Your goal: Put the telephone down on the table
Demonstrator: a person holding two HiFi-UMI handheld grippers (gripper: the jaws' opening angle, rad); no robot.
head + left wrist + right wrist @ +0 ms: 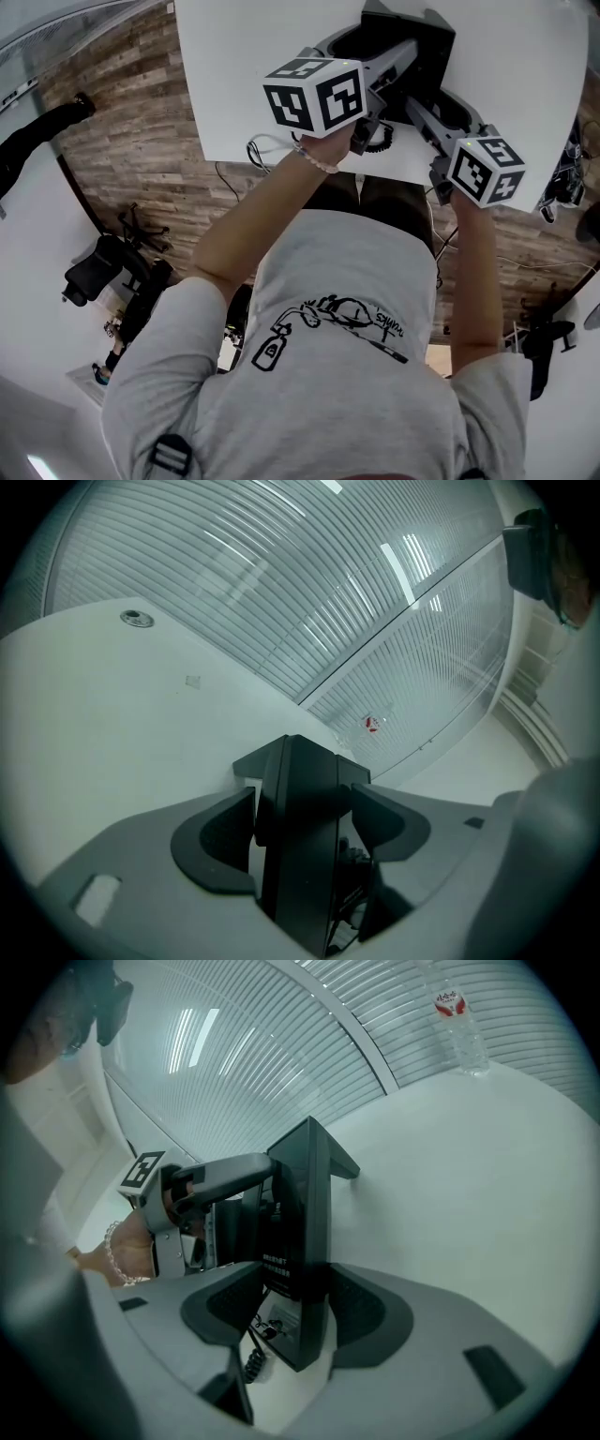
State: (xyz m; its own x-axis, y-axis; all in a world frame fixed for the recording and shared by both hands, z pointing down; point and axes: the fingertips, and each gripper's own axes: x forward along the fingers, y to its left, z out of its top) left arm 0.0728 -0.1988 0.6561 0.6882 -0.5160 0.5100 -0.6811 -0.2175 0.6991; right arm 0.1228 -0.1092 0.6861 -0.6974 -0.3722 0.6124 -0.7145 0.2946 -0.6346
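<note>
**Both grippers clamped on the telephone above the desk**

Your left gripper (305, 825) and right gripper (295, 1305) are each closed on the black telephone (305, 1213). Their dark, textured pads (225, 1312) press against its smooth, glossy plastic. The telephone stands on edge, a flat angular slab over the near part of the plain white desk (469, 1176). Whether it touches the desk cannot be told. Its black coiled cord (251, 1363) hangs beneath. A clear plastic water bottle (459, 1016) with a red label stands well apart at the desk's far side. Behind it is a glass wall (281, 592) lined with thin horizontal slats. A beaded bracelet (112, 1252) circles your left wrist.
</note>
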